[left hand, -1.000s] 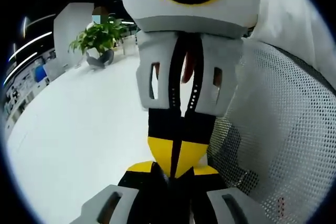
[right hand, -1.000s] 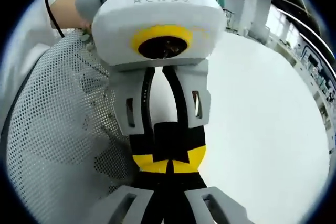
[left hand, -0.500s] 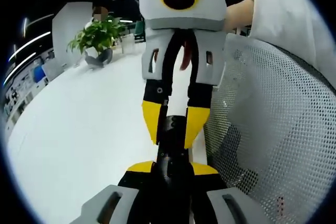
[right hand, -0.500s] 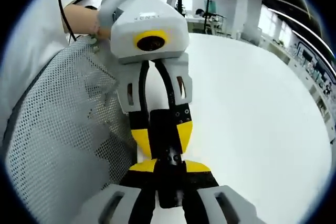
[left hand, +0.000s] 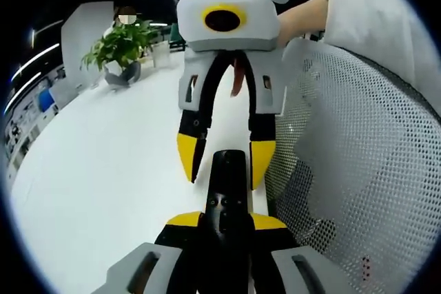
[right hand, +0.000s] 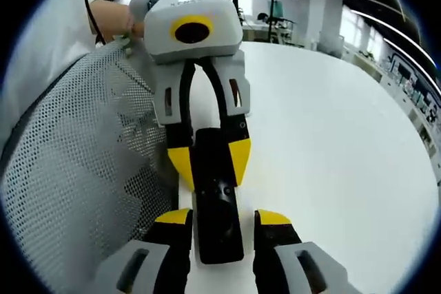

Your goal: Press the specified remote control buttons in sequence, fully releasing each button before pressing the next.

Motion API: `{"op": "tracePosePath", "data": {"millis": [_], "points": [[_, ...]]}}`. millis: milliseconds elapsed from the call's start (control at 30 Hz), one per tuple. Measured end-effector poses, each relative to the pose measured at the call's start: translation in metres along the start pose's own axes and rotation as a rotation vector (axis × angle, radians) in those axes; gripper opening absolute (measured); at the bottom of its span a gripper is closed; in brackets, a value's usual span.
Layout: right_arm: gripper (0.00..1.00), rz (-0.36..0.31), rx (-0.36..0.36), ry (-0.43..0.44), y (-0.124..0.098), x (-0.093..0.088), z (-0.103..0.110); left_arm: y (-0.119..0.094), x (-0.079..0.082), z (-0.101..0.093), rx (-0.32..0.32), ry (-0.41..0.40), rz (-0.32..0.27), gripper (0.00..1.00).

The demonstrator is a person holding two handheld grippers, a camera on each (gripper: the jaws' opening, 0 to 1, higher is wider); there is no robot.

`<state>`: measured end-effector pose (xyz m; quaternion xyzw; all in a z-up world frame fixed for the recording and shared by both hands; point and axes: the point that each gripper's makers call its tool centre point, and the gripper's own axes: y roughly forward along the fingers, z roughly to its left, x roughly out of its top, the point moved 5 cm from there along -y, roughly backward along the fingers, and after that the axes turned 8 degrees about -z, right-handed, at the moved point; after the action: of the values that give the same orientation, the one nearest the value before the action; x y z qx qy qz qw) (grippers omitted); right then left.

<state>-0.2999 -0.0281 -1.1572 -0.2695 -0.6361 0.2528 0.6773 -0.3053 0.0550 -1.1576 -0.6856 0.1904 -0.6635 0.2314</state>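
A black remote control (left hand: 226,201) lies lengthwise between two grippers that face each other above a white table. My left gripper (left hand: 226,222) is shut on one end of it; in the right gripper view this gripper (right hand: 210,163) comes down from above with its yellow tips against the sides of the remote (right hand: 217,215). My right gripper (right hand: 224,218) is open, its jaws astride the other end with a gap on each side. In the left gripper view the right gripper (left hand: 224,160) stands spread around the remote's far end without touching it.
A white table (left hand: 103,170) stretches under the grippers. A grey mesh chair back (left hand: 358,170) stands close beside them. A person's hand (right hand: 114,18) and white sleeve (left hand: 375,18) hold the grippers. A potted plant (left hand: 120,46) sits at the table's far end.
My right gripper has opened off the remote and the two grippers have drawn apart. The left gripper still holds the remote, more of which now shows.
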Motion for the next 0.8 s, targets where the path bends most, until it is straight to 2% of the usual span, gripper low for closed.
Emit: {"op": "tracePosePath", "data": {"millis": [133, 267, 433, 533, 667, 733, 800], "points": [[0.29, -0.006, 0.009, -0.009, 0.001, 0.000, 0.003, -0.001, 0.000, 0.000, 0.001, -0.002, 0.002, 0.23], [0.22, -0.003, 0.009, -0.039, 0.003, -0.001, 0.005, -0.002, 0.000, 0.000, 0.007, -0.016, 0.007, 0.23], [0.22, -0.005, 0.010, -0.054, 0.003, -0.002, 0.004, -0.001, 0.001, 0.000, 0.019, -0.035, 0.006, 0.23], [0.21, 0.004, 0.014, -0.083, 0.003, -0.002, 0.004, -0.001, 0.003, 0.001, 0.041, -0.115, 0.008, 0.24], [0.21, 0.006, 0.021, -0.071, 0.003, -0.001, 0.002, -0.004, 0.002, 0.003, 0.061, -0.116, 0.014, 0.25], [0.21, 0.003, 0.023, -0.065, 0.003, -0.001, 0.002, -0.009, 0.001, 0.005, 0.090, -0.118, 0.030, 0.28], [0.21, 0.003, 0.022, -0.068, 0.003, -0.001, 0.002, -0.015, 0.005, 0.007, 0.107, -0.125, 0.004, 0.32]]}}
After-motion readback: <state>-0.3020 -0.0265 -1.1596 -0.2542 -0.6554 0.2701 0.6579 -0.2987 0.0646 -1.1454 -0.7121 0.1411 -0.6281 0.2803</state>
